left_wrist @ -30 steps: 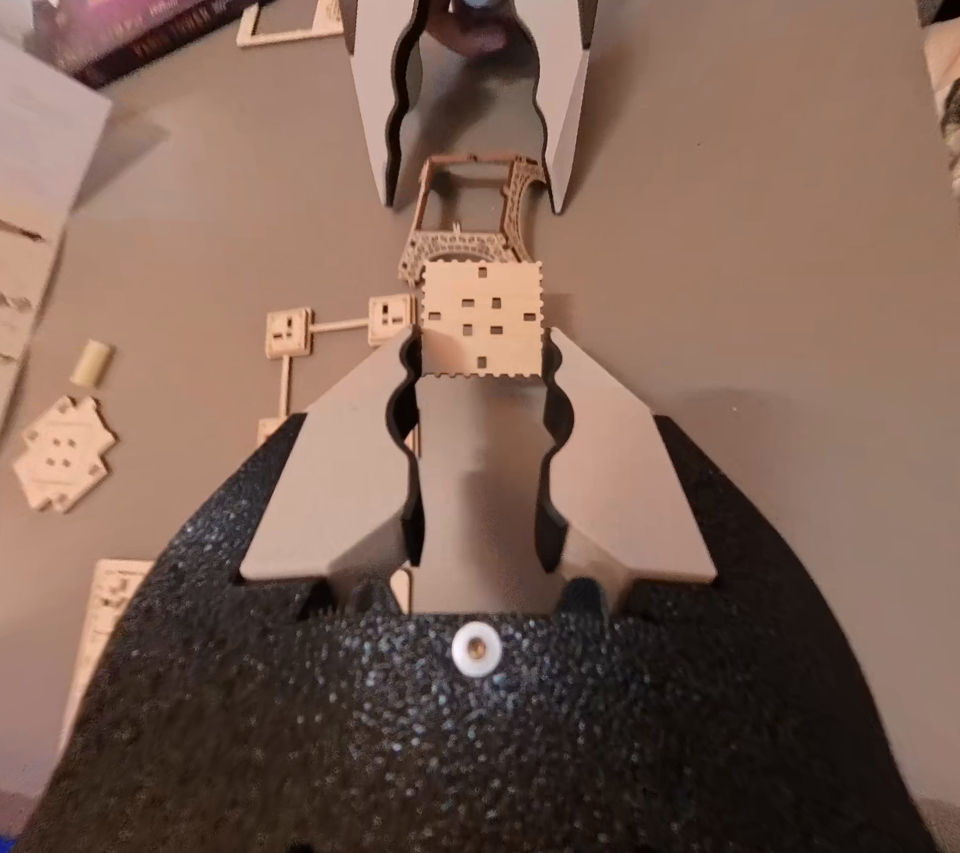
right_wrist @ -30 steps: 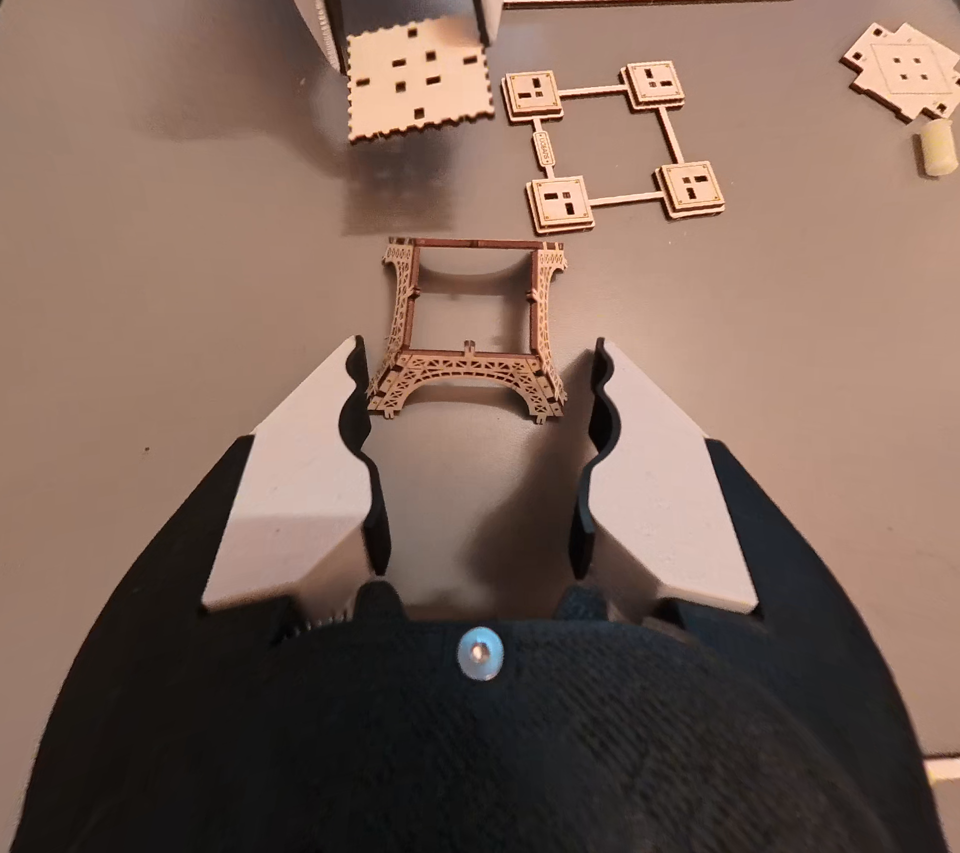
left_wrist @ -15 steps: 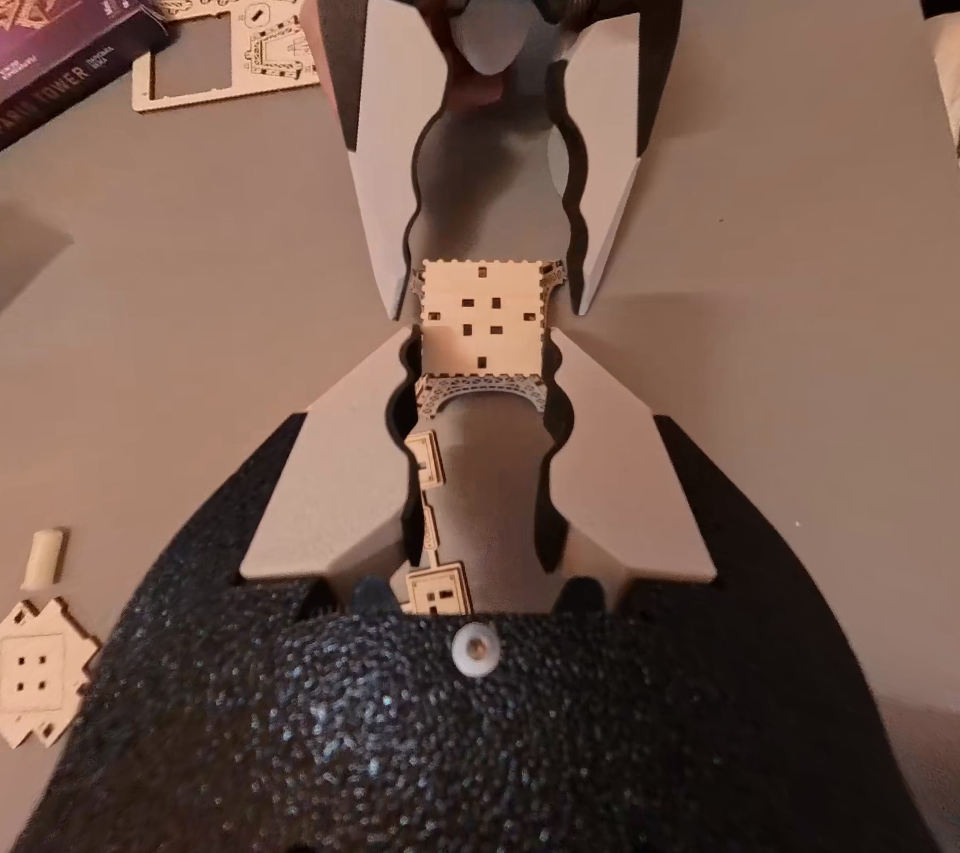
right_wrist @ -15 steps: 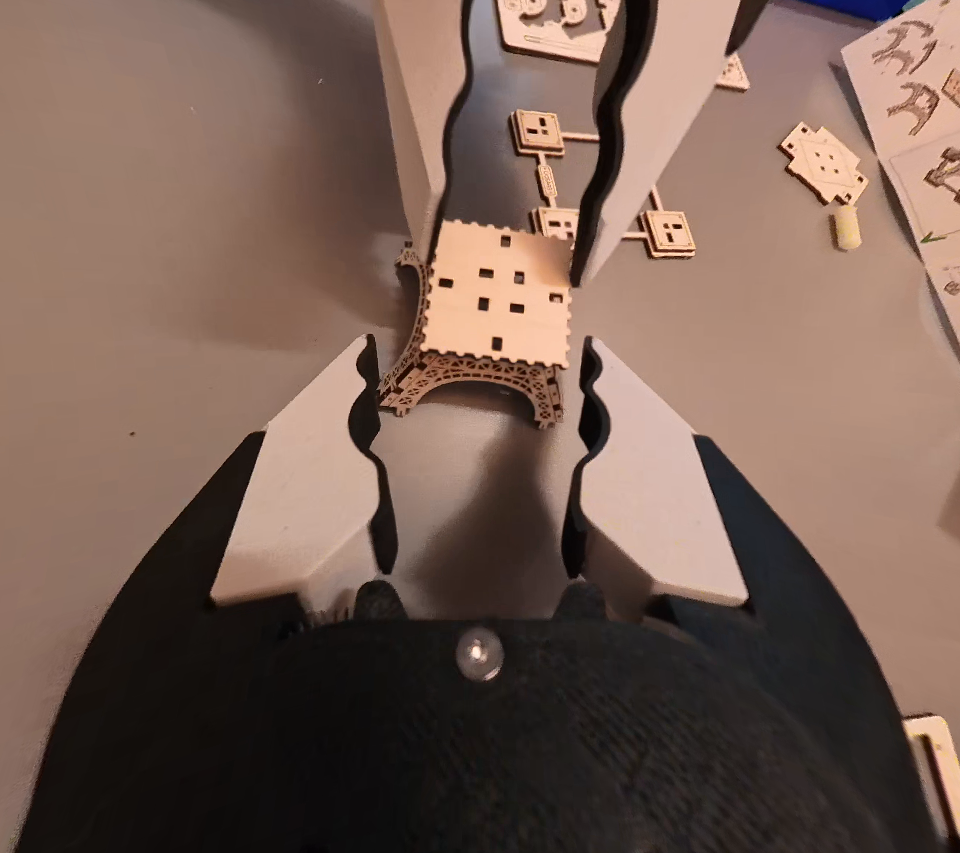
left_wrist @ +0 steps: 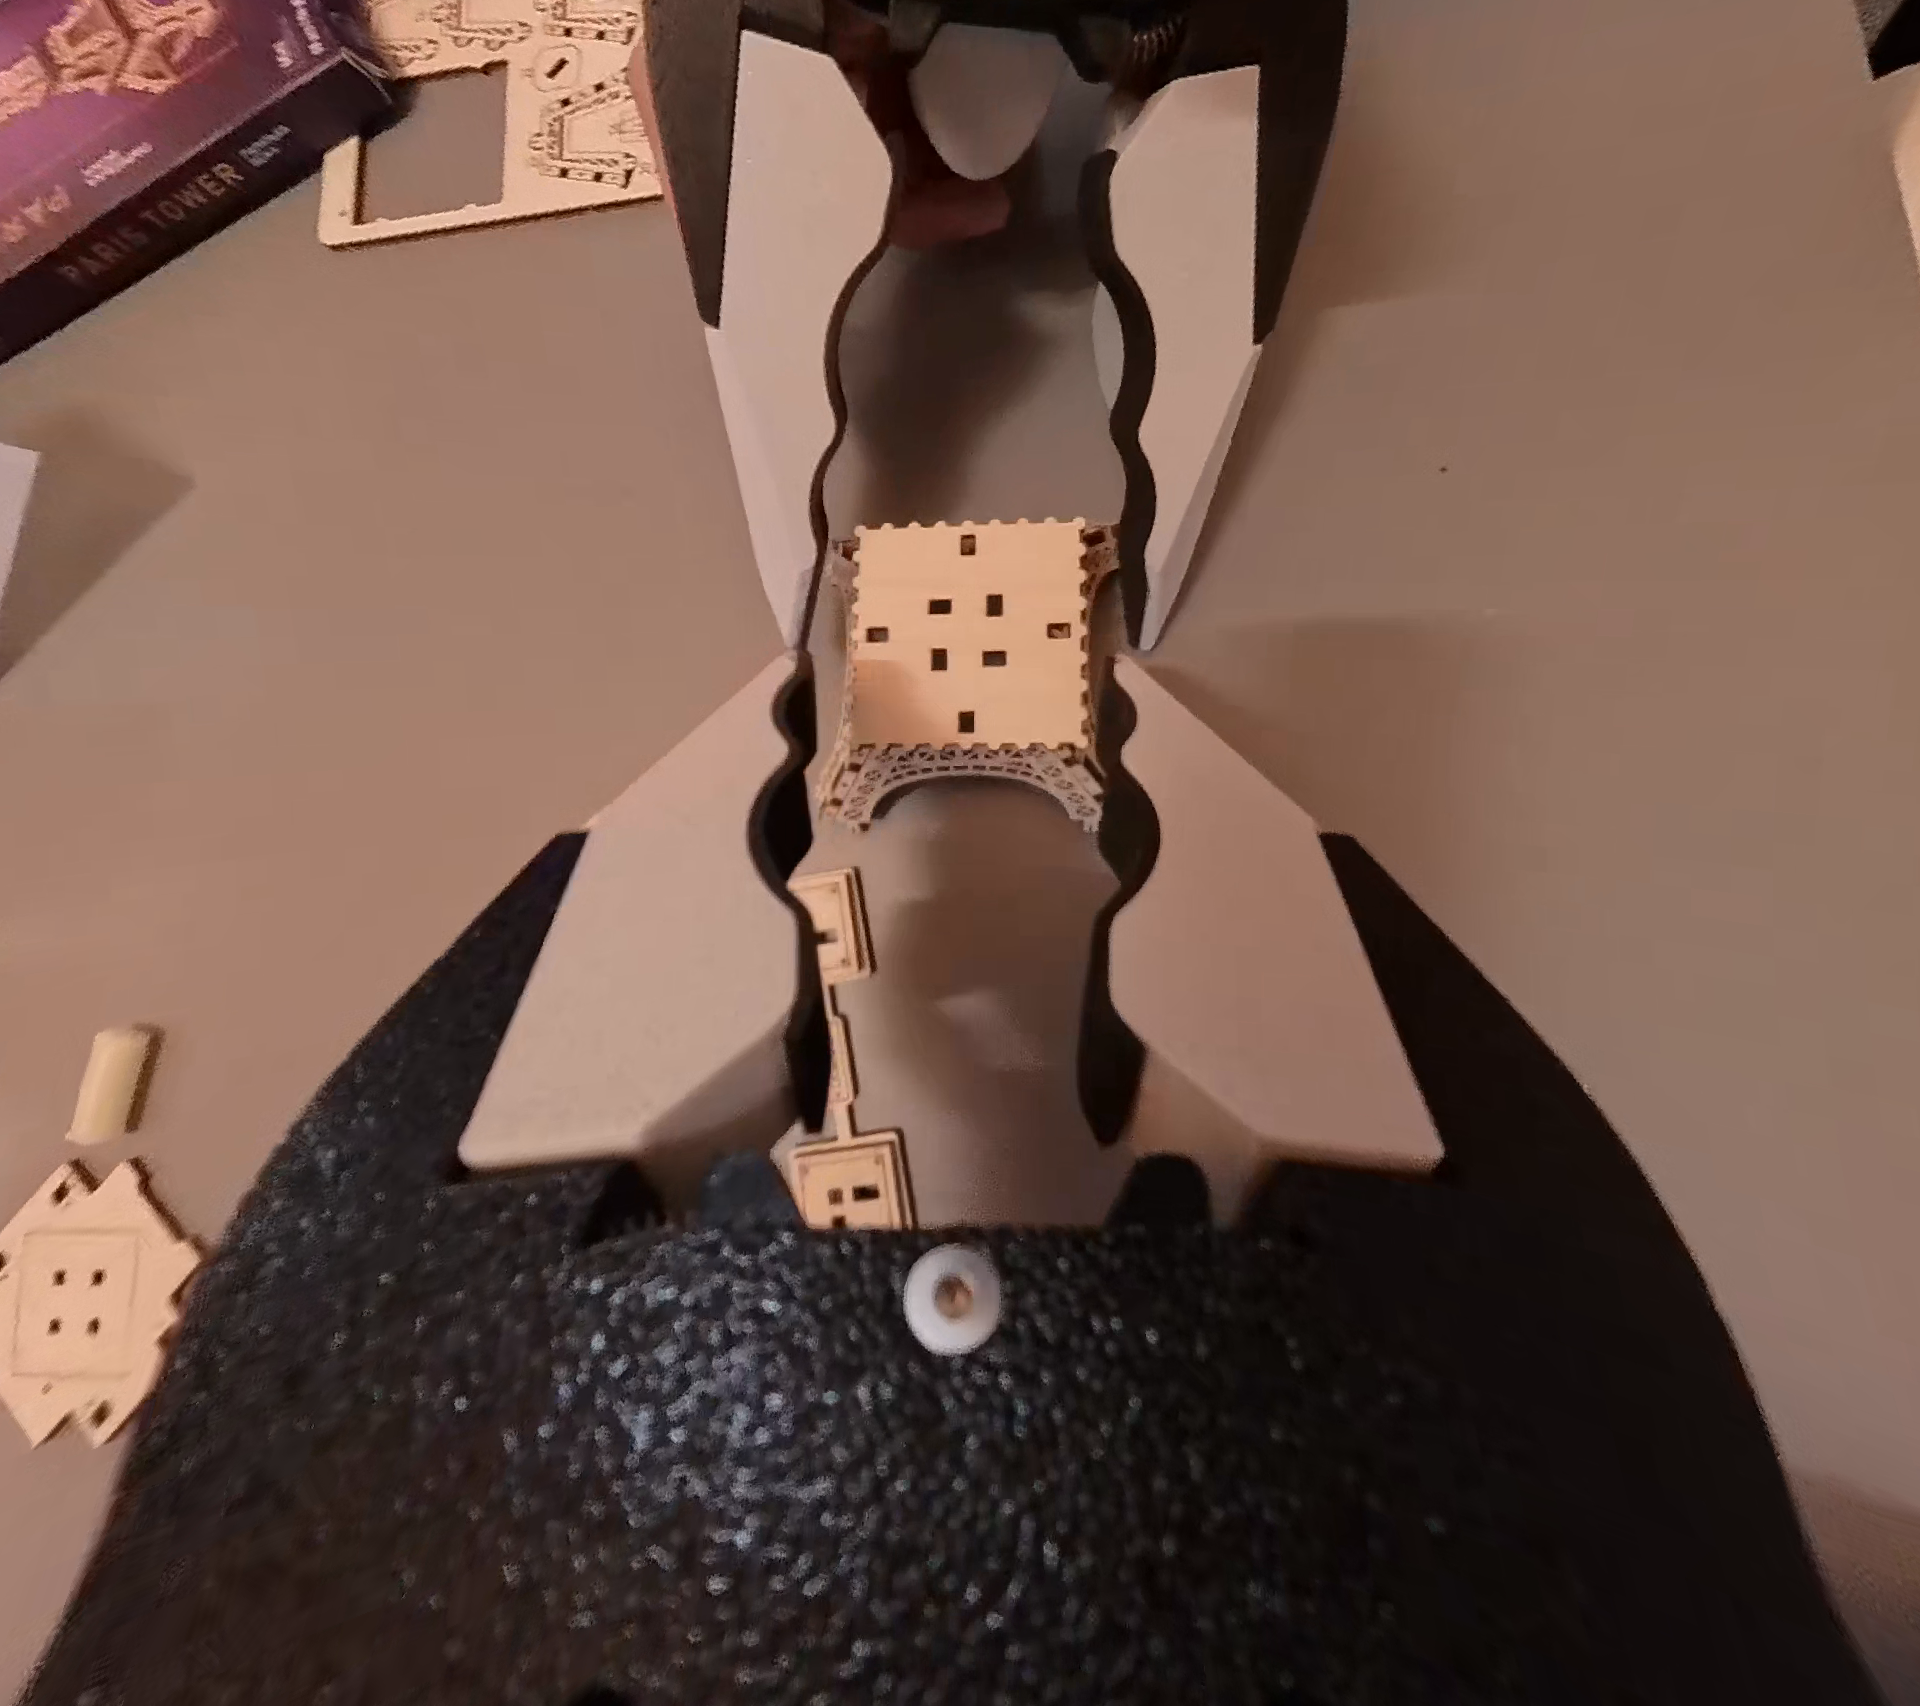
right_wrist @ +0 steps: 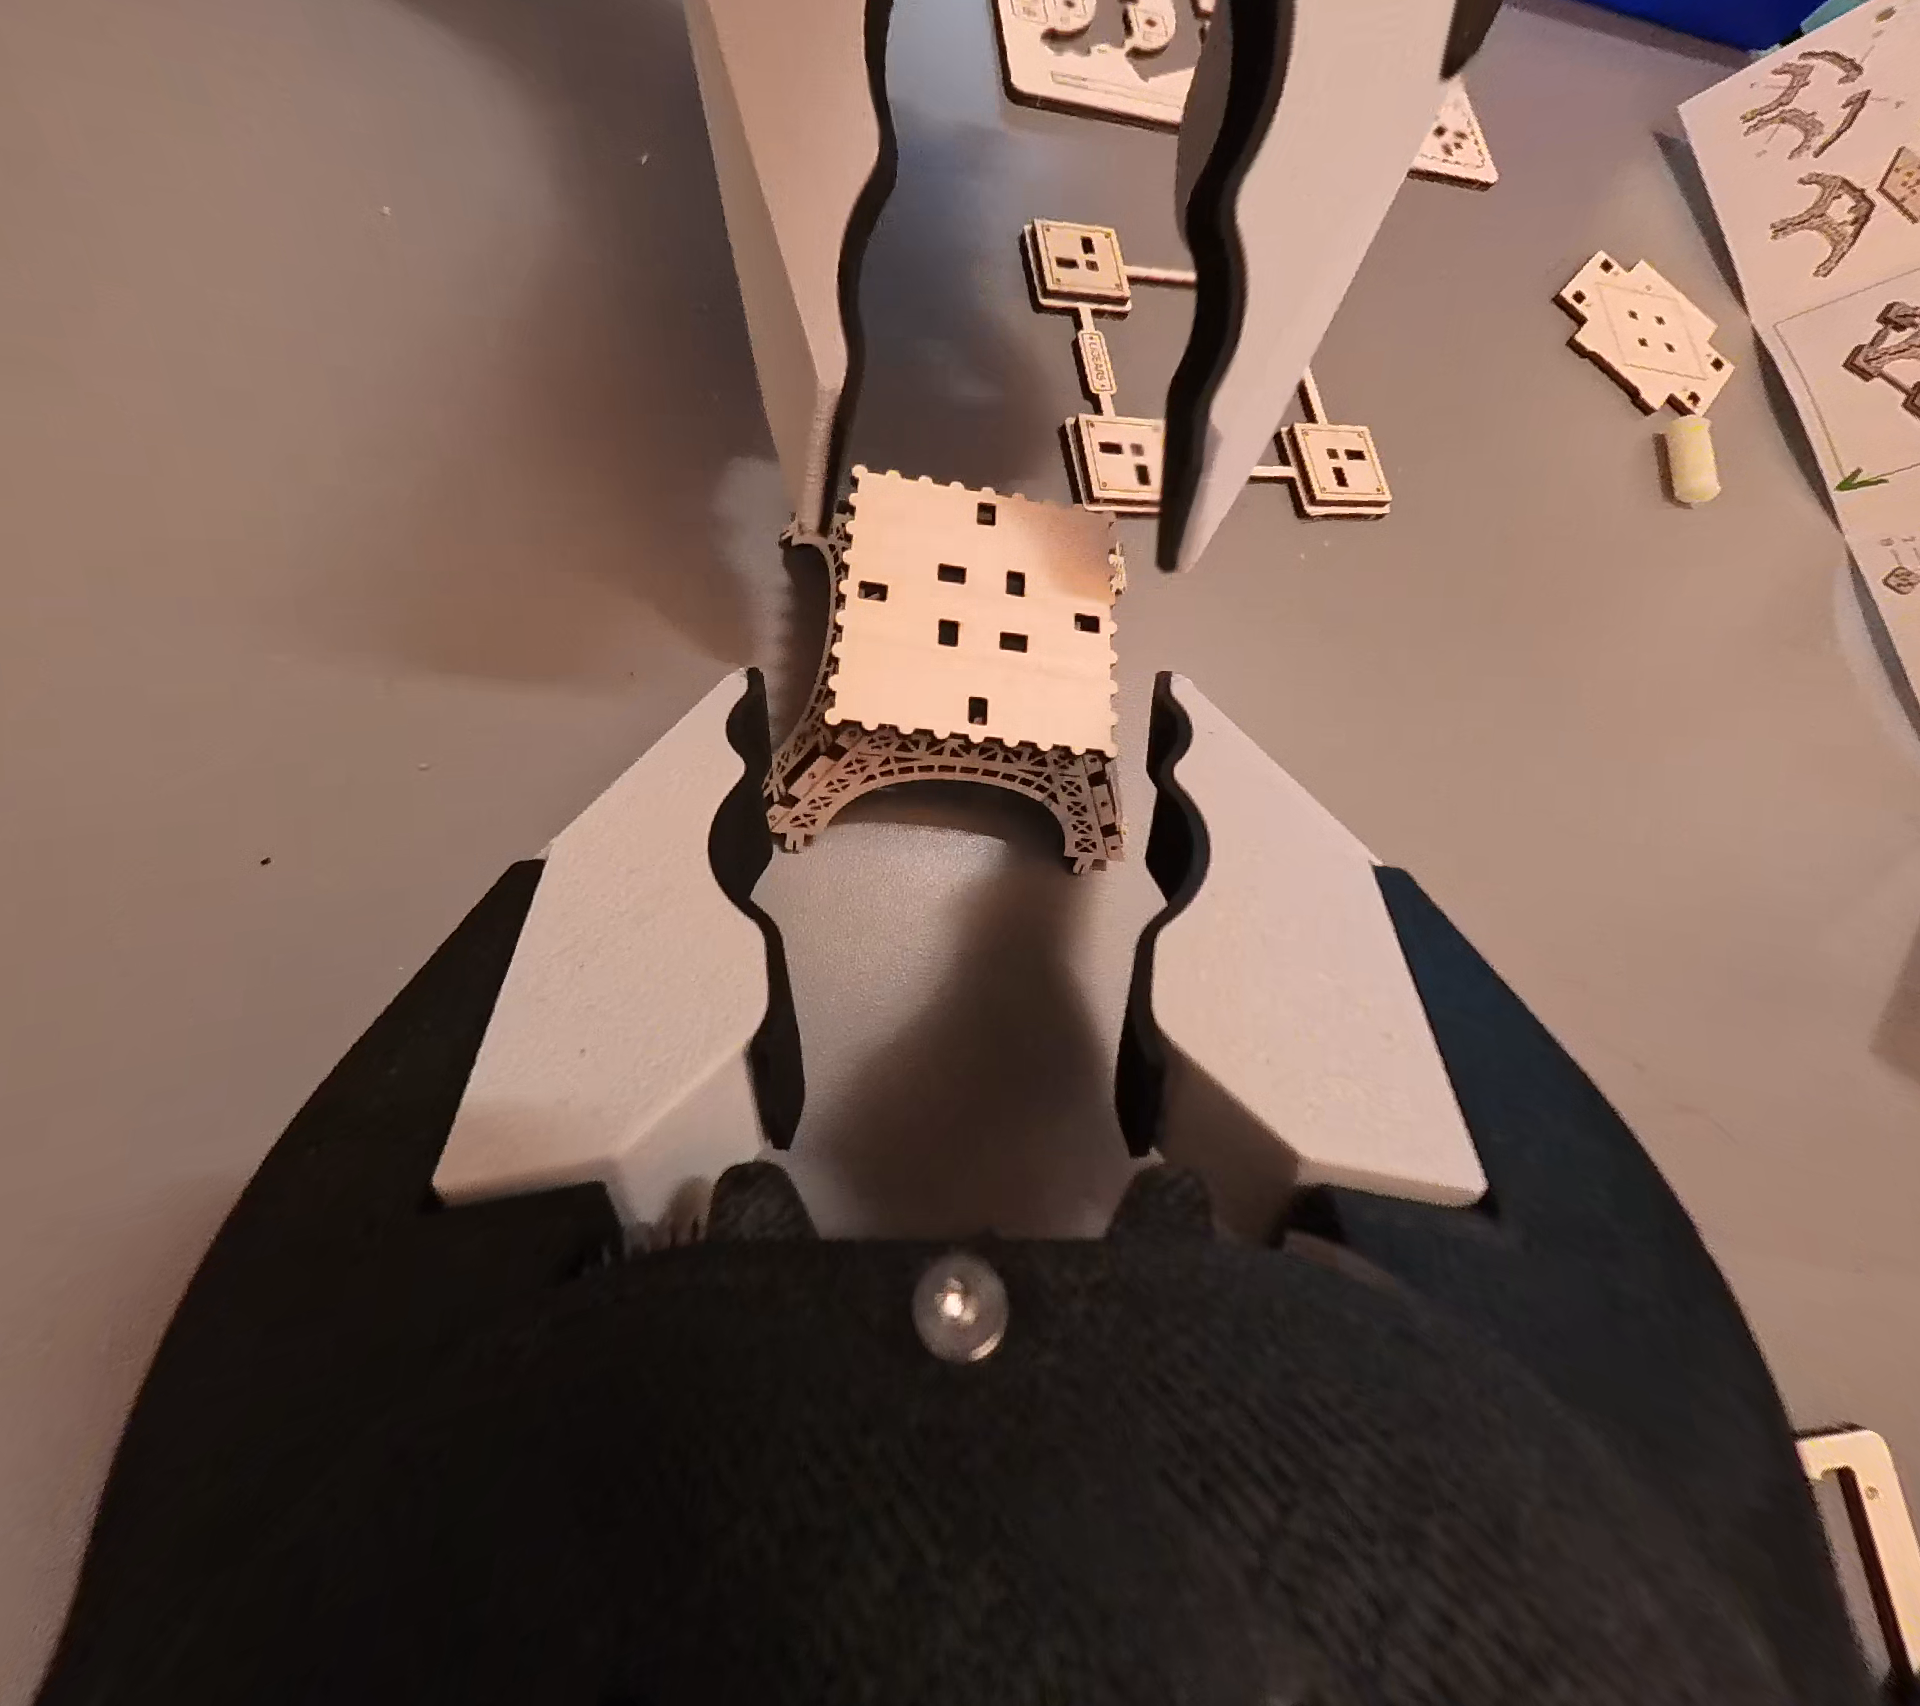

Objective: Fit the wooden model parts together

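A square wooden plate with small slots lies on top of the lattice tower base, which stands on the grey table. My left gripper is open, with its fingertips on either side of the plate and a small gap on each side. My right gripper is open and empty, and its fingertips straddle the near side of the tower base without pinching it. In the right wrist view the plate sits level on the base, and the left gripper reaches in from the far side.
A four-pad wooden frame part lies just beyond the base. A cross-shaped piece, a small cylinder and an instruction sheet are at the right. A purple box and a punched-out wooden sheet lie behind the right gripper. The tips of both grippers are at nearly the same place.
My left gripper carried the plate over the tower base, set it on top and opened its fingers. Both grippers have closed in around the base.
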The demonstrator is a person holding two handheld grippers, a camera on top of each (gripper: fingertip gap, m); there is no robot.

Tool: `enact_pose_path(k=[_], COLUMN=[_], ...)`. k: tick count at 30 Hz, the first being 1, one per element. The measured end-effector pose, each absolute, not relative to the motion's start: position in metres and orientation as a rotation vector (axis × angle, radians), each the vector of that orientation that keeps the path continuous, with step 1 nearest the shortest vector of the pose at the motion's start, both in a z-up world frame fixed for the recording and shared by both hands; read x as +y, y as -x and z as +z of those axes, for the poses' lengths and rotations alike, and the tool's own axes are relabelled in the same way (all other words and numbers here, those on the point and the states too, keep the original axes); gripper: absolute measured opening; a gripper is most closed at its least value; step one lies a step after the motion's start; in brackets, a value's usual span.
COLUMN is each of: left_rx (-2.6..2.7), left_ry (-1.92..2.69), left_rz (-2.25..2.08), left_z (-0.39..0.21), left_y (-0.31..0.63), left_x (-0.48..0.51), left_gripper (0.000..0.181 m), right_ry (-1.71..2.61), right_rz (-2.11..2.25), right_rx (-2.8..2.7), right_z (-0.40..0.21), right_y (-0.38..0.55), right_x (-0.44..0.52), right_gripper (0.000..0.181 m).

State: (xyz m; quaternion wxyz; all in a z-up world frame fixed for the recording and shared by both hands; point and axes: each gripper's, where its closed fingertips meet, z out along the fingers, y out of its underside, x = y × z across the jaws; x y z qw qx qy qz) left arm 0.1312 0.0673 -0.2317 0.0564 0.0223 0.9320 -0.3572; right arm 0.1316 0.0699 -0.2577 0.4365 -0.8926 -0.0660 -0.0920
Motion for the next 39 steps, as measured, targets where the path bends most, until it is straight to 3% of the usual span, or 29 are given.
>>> enact_pose_path(k=[8, 21, 39], left_rx=[2.758, 2.734, 2.662], left_ry=[-0.041, -0.062, 0.002], left_rz=[-1.086, -1.075, -1.197], left_z=[-0.23, -0.236, -0.223], left_y=[-0.134, -0.131, -0.139], left_x=[0.065, 0.064, 0.065], left_gripper=[0.054, 0.045, 0.045], right_ry=[2.222, 2.23, 2.229], right_rz=[-0.237, -0.203, -0.258], right_rx=[-0.147, -0.166, -0.085], right_z=[-0.258, -0.259, -0.258], right_y=[-0.134, -0.13, -0.142], right_x=[0.07, 0.07, 0.069], right_gripper=[0.073, 0.062, 0.078])
